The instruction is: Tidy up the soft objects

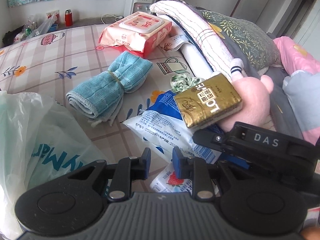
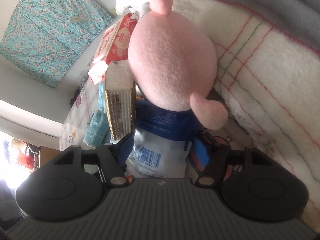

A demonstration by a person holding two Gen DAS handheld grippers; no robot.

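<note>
My left gripper [image 1: 161, 163] is empty, its jaws a narrow gap apart, low over the bed above a strawberry-print pack [image 1: 170, 182]. A rolled blue towel [image 1: 109, 88] tied with a band lies ahead of it. My right gripper [image 2: 164, 148] is open, pointing at a pink plush toy [image 2: 172, 66] that lies on a blue-and-white packet [image 2: 160, 140]. A gold tissue pack [image 2: 120, 108] leans against the plush by the left finger [image 2: 125, 149]. The left wrist view shows the gold pack [image 1: 207, 100], the plush [image 1: 254, 100], the packet [image 1: 160, 128] and the right gripper [image 1: 250, 144].
A pink wet-wipes pack [image 1: 138, 32] lies further back on the checked bed sheet [image 1: 50, 64]. A cream blanket [image 1: 200, 34] and pillows are piled on the right. A translucent plastic bag [image 1: 36, 136] sits at the left. A red flask [image 1: 68, 18] and a water dispenser [image 1: 140, 2] stand behind.
</note>
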